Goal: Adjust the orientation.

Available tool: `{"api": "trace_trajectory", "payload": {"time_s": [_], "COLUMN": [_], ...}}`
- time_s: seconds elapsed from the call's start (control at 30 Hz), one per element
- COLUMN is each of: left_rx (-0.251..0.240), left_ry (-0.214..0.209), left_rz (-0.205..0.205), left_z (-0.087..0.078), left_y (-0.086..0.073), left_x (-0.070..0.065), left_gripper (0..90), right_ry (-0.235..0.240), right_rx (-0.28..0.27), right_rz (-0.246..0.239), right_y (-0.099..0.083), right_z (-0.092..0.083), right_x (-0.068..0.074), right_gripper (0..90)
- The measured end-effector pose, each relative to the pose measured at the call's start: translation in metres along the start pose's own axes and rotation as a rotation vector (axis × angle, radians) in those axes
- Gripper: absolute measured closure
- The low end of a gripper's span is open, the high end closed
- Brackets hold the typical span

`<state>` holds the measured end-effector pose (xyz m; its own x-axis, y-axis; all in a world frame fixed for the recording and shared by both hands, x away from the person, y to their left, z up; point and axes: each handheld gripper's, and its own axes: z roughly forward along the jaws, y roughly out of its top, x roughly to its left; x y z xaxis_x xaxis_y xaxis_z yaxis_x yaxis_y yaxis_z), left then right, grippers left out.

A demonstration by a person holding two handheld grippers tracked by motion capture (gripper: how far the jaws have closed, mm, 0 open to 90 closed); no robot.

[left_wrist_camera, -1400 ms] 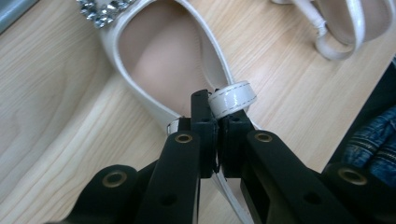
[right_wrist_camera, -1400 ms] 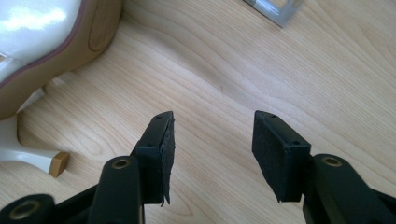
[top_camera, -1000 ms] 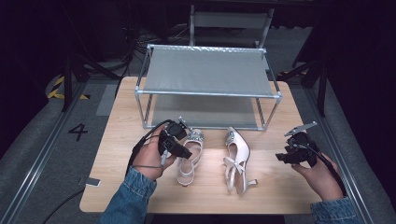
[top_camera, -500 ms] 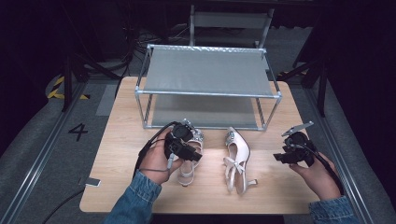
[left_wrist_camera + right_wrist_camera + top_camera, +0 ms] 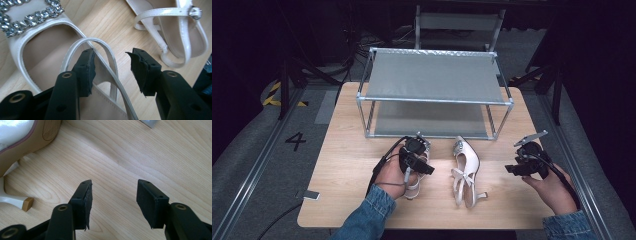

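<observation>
Since the earlier frames the left tool has come down from beside the left shoe to sit right over it, and its jaws have just been opening; the right tool has kept its place near the bench's right edge.

In the left gripper view the left tool stands spread, with the shoe's thin white slingback strap looping up between the two pads. One pad lies against the strap's inner side over the insole; the other is clear of it above bare wood. Ahead of the jaws is the shoe's rhinestone buckle.

The left shoe lies flat on the bench, toe toward the metal shoe rack. Just beside it, apart, lies the right shoe, its buckled ankle strap seen in the left gripper view.

The right tool is spread too, with nothing between its pads, hovering over bare wood near that shoe's heel.
</observation>
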<state>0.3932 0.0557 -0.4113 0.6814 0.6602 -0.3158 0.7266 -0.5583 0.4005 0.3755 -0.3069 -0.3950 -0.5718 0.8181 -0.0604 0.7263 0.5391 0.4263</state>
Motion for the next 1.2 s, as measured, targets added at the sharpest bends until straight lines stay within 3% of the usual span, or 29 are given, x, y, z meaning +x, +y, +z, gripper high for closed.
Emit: {"api": "trace_trajectory", "payload": {"time_s": [0.17, 0.43, 0.53, 0.67, 0.93, 1.13, 1.2], "left_rx": [0.016, 0.031, 0.025, 0.029, 0.028, 0.0, -0.02], "left_ry": [0.043, 0.062, 0.08, 0.091, 0.177, 0.197, 0.186], "left_rz": [-0.016, -0.006, -0.016, -0.023, 0.019, 0.013, 0.012], "left_z": [0.009, 0.013, 0.009, 0.006, -0.014, -0.028, -0.032], "left_y": [0.001, 0.001, 0.001, 0.0, -0.001, 0.0, 0.002], "left_x": [0.0, 0.001, 0.002, 0.002, -0.004, -0.001, 0.001], "left_gripper": [59.7, 64.1, 77.1, 83.2, 85.6, 85.7, 85.7], "right_ry": [0.003, 0.01, 0.009, 0.007, 0.004, 0.004, 0.002], "right_rx": [0.003, 0.014, 0.013, 0.009, 0.009, 0.008, 0.004], "right_rz": [0.002, 0.001, 0.0, 0.0, -0.001, -0.003, -0.004], "right_y": [0.0, 0.0, 0.0, 0.0, -0.001, 0.0, 0.0], "right_z": [0.001, 0.005, 0.005, 0.004, 0.004, 0.004, 0.003], "right_x": [0.0, 0.0, 0.0, 0.0, -0.001, -0.001, -0.002], "right_gripper": [46.8, 46.9, 46.9, 46.8, 46.8, 46.6, 46.6]}}
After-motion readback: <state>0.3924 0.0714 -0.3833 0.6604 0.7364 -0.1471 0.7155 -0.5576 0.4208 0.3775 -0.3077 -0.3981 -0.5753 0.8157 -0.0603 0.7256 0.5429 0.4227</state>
